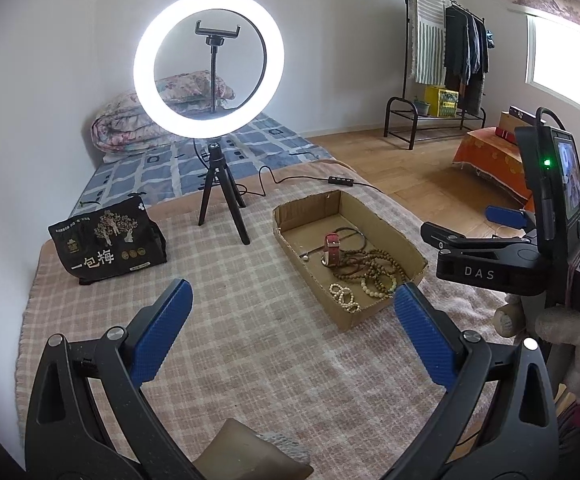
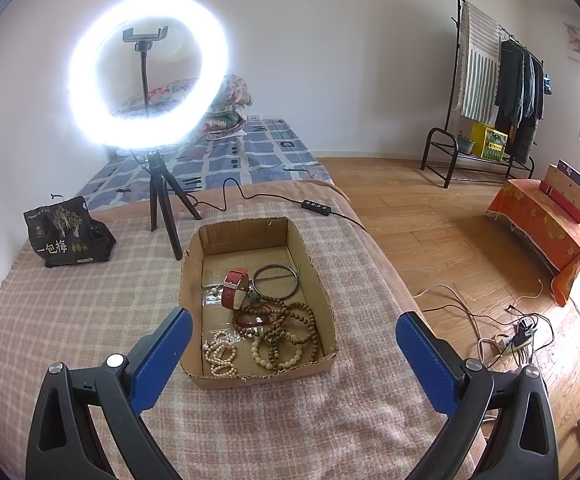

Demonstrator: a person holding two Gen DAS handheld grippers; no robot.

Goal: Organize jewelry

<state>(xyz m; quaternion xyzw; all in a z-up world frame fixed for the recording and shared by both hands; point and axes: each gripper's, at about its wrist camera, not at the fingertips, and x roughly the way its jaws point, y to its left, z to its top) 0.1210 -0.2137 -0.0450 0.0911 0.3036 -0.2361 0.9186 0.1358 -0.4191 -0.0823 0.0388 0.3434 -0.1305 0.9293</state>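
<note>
Hovering released, the right hand-held gripper [image 2: 294,344] seems nearer the box [image 2: 194,280] of bracelets [image 2: 278,332] lying lengthwise at center frame.

Lit ring light [image 2: 148,68] on small black tripod [image 2: 164,208], upper left. Black snack bag [image 2: 66,234] at left on checked blanket [image 2: 70,312]. Clothes rack [image 2: 502,92] at upper right, orange cloth [image 2: 542,224] below.
</note>
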